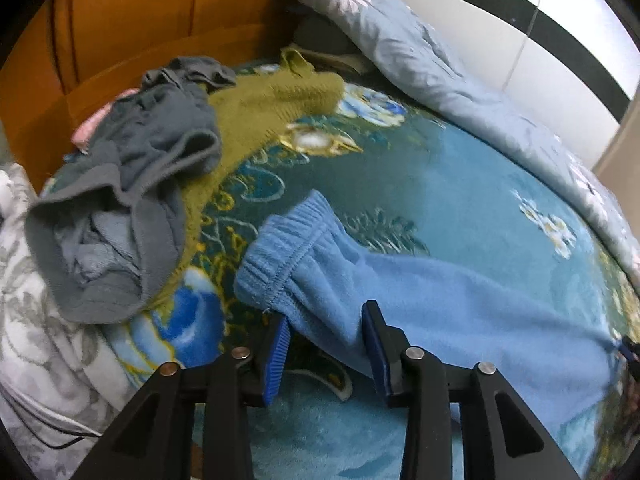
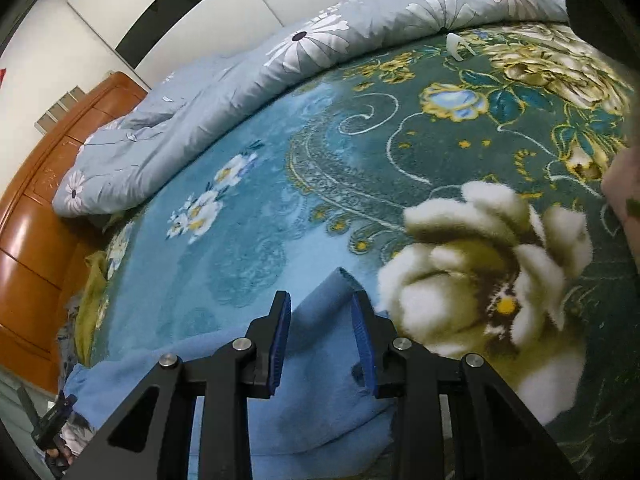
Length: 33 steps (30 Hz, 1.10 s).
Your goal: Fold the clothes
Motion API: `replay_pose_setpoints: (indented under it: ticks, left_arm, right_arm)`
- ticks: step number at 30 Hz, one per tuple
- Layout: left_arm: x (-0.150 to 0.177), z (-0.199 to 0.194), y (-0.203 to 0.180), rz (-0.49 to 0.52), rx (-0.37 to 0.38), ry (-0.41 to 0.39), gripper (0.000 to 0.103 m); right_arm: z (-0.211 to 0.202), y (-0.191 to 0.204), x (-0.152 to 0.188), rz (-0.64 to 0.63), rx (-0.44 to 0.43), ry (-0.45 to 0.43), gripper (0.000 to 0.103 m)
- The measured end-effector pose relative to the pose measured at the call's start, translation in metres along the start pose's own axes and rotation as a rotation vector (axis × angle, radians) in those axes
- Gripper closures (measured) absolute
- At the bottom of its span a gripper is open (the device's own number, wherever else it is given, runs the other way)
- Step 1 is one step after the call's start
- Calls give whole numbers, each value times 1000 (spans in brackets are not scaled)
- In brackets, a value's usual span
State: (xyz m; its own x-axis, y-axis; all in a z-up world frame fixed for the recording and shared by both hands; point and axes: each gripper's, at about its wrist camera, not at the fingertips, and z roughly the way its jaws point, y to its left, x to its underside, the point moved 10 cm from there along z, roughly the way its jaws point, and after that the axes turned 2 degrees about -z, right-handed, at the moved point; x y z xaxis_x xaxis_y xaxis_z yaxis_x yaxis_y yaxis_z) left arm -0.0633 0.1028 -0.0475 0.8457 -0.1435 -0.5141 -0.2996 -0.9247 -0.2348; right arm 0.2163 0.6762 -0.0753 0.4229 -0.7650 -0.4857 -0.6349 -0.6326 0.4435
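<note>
Both our tongs gape apart over soft, limp light-blue fleece trousers: left gripper beside the ribbed cuff, right gripper astride the other end — we'd pinch the thick hems.

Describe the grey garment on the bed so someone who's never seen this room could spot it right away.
Start at the orange wooden headboard and drop to the clothes heaped on the floral blanket below it. The grey garment lies crumpled there, partly over an olive-green sweater; it is the only dark grey piece, with its ribbed opening gaping.

clothes pile left, blanket open ahead
</note>
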Motion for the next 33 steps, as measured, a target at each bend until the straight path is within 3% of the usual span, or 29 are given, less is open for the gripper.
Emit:
replay_pose_setpoints:
  ticks: [3, 7, 13, 17, 18, 19, 24, 28, 33]
  left_arm:
    - [9, 1, 3, -10, 84, 37, 43]
    - [17, -6, 7, -44, 163, 39, 31]
    - [18, -23, 16, -239, 409, 15, 26]
    - [25, -28, 39, -299, 348, -16, 26]
    - [27, -30, 43, -307, 340, -23, 26]
    - [29, -34, 46, -316, 332, -34, 26]
    - [22, -59, 39, -265, 271, -123, 26]
    - [4, -82, 3, -189, 326, -191, 26]
    - [-7, -80, -64, -110, 495, -161, 22]
  right_arm:
    - [1, -17, 7, 41, 13, 10, 70]
    - [-1, -27, 22, 81, -7, 25, 70]
    - [-15, -22, 31, 67, -5, 17, 70]
    - [-19, -16, 33, 41, 3, 1, 71]
    - [-20, -15, 34, 35, 5, -3, 78]
    - [-22, -13, 34, 28, 7, -7, 92]
    - [-35, 7, 29, -90, 34, -44, 99]
    - [-61, 24, 25, -156, 31, -106, 99]
    - [-74, 10, 32, -114, 42, -123, 99]
